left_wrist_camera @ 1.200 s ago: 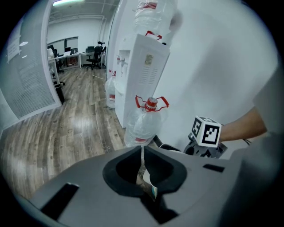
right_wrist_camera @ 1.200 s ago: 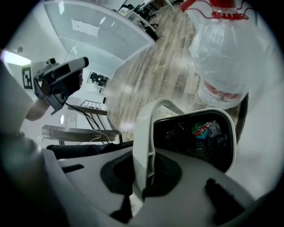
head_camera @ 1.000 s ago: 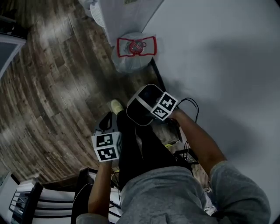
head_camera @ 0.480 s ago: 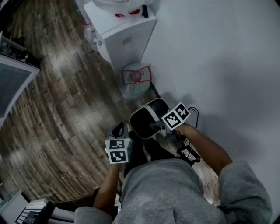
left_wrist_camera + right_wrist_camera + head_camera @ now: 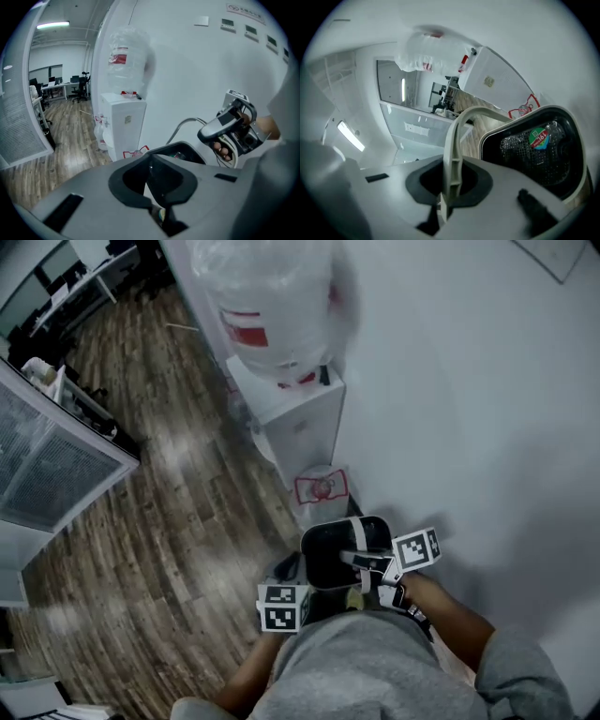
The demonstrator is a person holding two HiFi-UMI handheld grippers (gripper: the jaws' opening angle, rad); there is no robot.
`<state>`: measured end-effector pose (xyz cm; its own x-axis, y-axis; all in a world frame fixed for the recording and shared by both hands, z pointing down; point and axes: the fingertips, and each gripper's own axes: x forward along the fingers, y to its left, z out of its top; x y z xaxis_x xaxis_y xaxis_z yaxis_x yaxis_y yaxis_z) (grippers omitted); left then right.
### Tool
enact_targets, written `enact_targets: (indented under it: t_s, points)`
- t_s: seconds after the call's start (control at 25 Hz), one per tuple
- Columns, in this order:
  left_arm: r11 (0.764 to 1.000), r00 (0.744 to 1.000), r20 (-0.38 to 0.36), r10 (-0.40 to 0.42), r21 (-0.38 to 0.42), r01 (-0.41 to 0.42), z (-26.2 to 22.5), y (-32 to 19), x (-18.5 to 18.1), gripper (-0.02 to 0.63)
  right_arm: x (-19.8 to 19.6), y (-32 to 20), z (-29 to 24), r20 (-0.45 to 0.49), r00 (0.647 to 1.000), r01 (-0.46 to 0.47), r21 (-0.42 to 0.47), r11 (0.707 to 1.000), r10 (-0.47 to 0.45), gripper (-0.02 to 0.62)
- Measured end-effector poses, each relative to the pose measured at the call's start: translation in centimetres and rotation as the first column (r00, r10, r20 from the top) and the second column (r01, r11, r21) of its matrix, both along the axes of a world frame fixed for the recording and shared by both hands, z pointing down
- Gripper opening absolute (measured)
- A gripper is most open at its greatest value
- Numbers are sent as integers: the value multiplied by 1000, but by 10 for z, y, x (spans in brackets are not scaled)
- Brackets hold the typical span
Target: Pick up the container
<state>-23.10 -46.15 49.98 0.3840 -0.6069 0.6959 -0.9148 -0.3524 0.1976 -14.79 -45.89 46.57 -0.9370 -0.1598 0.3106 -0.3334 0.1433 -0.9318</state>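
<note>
The container [image 5: 330, 559] is a black bin with a pale bail handle [image 5: 359, 538]. It hangs in the air in front of the person, close to the white wall. My right gripper [image 5: 364, 562] is shut on that handle; in the right gripper view the handle [image 5: 459, 131] runs up from between the jaws of the right gripper [image 5: 449, 183]. Inside the container [image 5: 539, 150] lies crumpled clear plastic with a round coloured sticker. My left gripper [image 5: 287, 570] hovers left of the bin, jaws together on nothing. The left gripper view shows the left gripper [image 5: 153, 182], the container [image 5: 180, 151] and the right gripper [image 5: 232, 126].
A white water dispenser [image 5: 300, 423] with a big clear bottle [image 5: 272, 296] stands against the wall [image 5: 478, 381] ahead. A small bin lined with a red-printed bag [image 5: 322, 488] sits at its foot. Wooden floor [image 5: 169, 521] spreads left towards a glass partition [image 5: 47, 465].
Both grippers have risen, the right one carrying the container up by its handle. The head view has lifted, so the water dispenser and its bottle now show.
</note>
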Motion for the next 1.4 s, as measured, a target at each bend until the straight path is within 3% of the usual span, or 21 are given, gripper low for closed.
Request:
enact_targets:
  t_s: [0.2,0.32,0.4,0.72,1.08,1.4]
  points:
    - [999,1000,5,-7,46,6,-33,13,13,31,15,2,-47,112,980,-162,-4,987,162,28]
    - [998,1000,0,-26,55,26,-45,19,13,31,20,2,-67,211,955,-210,-12,978,208,28]
    - [998,999,3,-33,50,33,-45,27,15,31,28,8,-70,230,947,-227,-10,974,223,28]
    - [993,995,-15,-96,70,97,-50,33,19,31,48,21,-48,125,973,-197,11,980,194,28]
    - [991,993,-13,-118,70,118,-57,31,16,31,62,19,-43,137,955,-258,-45,965,261,28]
    - [989,994,-17,-112,91,113,-62,24,15,31,52,19,-43,149,959,-239,-21,971,239,26]
